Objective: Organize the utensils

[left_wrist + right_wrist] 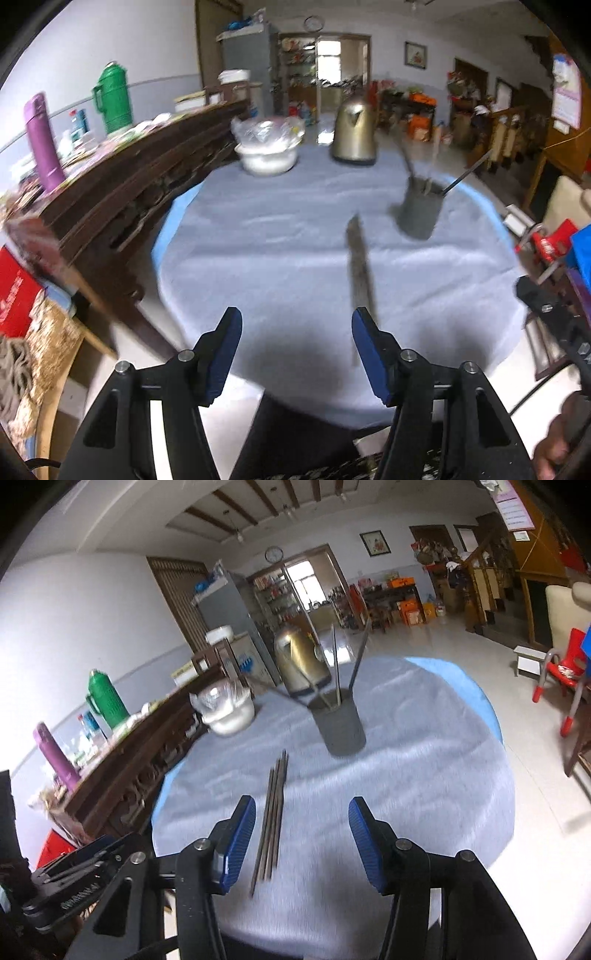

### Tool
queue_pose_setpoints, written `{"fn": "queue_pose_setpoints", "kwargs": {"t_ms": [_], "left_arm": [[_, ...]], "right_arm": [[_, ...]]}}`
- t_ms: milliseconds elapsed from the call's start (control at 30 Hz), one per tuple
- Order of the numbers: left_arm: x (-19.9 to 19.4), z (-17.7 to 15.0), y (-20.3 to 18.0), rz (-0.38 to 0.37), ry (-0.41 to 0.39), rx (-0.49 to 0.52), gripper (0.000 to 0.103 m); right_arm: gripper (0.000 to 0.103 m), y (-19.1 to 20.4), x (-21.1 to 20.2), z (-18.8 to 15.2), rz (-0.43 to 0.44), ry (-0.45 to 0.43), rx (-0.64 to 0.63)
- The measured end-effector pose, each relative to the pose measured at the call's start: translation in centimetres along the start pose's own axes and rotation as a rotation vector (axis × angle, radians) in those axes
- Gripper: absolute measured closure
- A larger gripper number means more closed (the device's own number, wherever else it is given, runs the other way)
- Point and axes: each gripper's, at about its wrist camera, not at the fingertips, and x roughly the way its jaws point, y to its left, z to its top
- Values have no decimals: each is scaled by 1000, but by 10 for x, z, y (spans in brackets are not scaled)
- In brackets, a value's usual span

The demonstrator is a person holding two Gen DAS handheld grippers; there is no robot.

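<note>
Both the left gripper (296,345) and the right gripper (302,832) stand open with nothing between their pads, so the step in hand looks like reaching for the bundle of chopsticks (272,814) lying flat on the round table (424,775). Next, probably, one gripper must close across the bundle and carry it to the grey holder cup (341,725), which stands upright beyond it, near the kettle (299,664), and already holds several long utensils.

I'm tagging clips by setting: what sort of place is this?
Probably a lived-in home's main room: a kettle and utensil holder on a cloth-covered round table, a fridge behind.
</note>
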Motion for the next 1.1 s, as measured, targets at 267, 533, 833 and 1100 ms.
{"fn": "queue_pose_setpoints", "kwargs": {"t_ms": [267,533,833,1100], "left_arm": [[-1,-4,11,42,-24,-13,40],[1,-5,10,38,-16,0,40],[0,-2,23,42,-21,-28,40],[1,-3,29,43,-17,-41,40]], "right_arm": [[46,26,6,-16,-70,58,-125],[46,42,10,-17,-89,73,-192],[46,55,16,-16,-132,78,-234],[46,60,20,-16,-153,78,-251]]}}
